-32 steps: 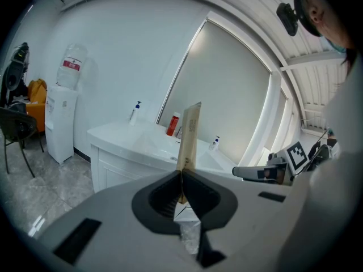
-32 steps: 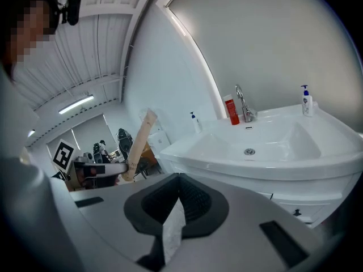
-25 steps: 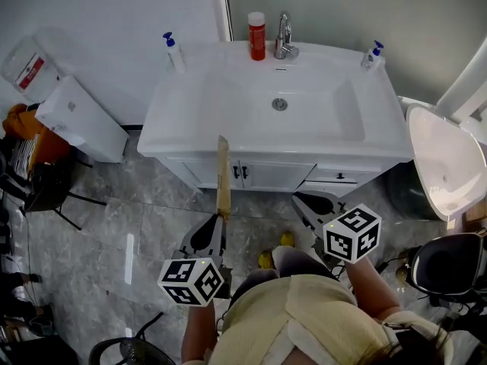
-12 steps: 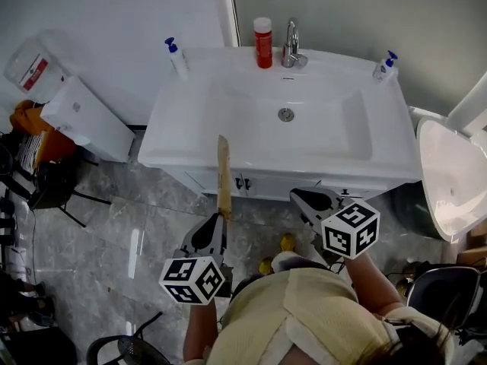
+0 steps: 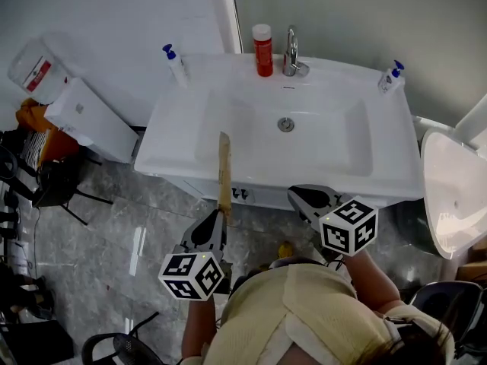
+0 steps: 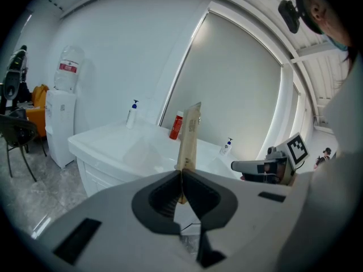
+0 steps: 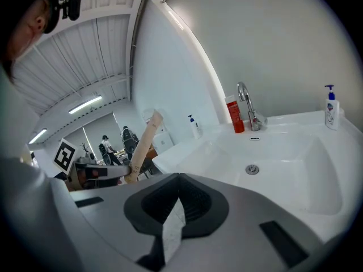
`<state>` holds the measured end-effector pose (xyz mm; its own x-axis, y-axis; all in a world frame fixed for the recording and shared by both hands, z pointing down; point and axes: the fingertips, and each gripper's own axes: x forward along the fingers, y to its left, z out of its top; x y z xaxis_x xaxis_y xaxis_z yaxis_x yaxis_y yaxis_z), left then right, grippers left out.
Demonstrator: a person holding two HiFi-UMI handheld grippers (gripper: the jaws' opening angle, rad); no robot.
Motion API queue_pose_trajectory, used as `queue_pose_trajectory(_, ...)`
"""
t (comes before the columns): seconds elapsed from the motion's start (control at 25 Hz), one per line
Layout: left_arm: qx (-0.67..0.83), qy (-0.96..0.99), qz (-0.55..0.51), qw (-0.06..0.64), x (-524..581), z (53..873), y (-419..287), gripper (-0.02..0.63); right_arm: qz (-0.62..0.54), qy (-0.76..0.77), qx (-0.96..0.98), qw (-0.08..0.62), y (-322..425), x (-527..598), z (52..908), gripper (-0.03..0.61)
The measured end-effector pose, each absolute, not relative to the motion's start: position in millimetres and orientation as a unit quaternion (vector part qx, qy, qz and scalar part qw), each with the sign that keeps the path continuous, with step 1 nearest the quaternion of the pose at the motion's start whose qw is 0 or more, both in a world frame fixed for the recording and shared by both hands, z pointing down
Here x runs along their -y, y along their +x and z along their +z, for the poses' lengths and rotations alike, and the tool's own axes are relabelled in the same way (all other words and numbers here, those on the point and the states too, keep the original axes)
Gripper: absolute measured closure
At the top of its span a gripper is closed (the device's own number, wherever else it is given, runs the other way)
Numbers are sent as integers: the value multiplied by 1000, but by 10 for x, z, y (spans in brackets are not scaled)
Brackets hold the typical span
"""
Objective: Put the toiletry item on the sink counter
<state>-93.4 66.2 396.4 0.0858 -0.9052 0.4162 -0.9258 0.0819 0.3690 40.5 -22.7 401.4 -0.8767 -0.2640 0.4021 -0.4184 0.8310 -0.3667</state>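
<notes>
Noted tan tube (image 5: 224, 173) pinched at its near end between the fingers of the left gripper (image 5: 221, 216), the rest sticking out past the fingertips. Held in air at the front edge of the white counter (image 5: 171, 139), long axis in line with the gripper, free end pointing toward the sink basin (image 5: 304, 131). Recorded right gripper (image 5: 306, 198) with fingers pressed together on nothing.

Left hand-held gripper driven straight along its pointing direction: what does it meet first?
Probably the white sink counter at its front edge, led by the flat tan tube in the left hand-held gripper; height unclear.
</notes>
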Motion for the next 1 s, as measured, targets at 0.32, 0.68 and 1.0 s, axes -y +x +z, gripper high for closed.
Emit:
queue_pose_trajectory(0.32,682,673,32,285,-374,3993,-755,568,230,170,944,164,570,464,4066,554)
queue_pose_trajectory(0.68,686,665,41,290,-188,4055,-707,568,241,166,943,160,612,646,4135,554)
queue_pose_trajectory(1.0,683,666,37,298,109,4107,-883,568,245,181,939,158,590,892,4149,554)
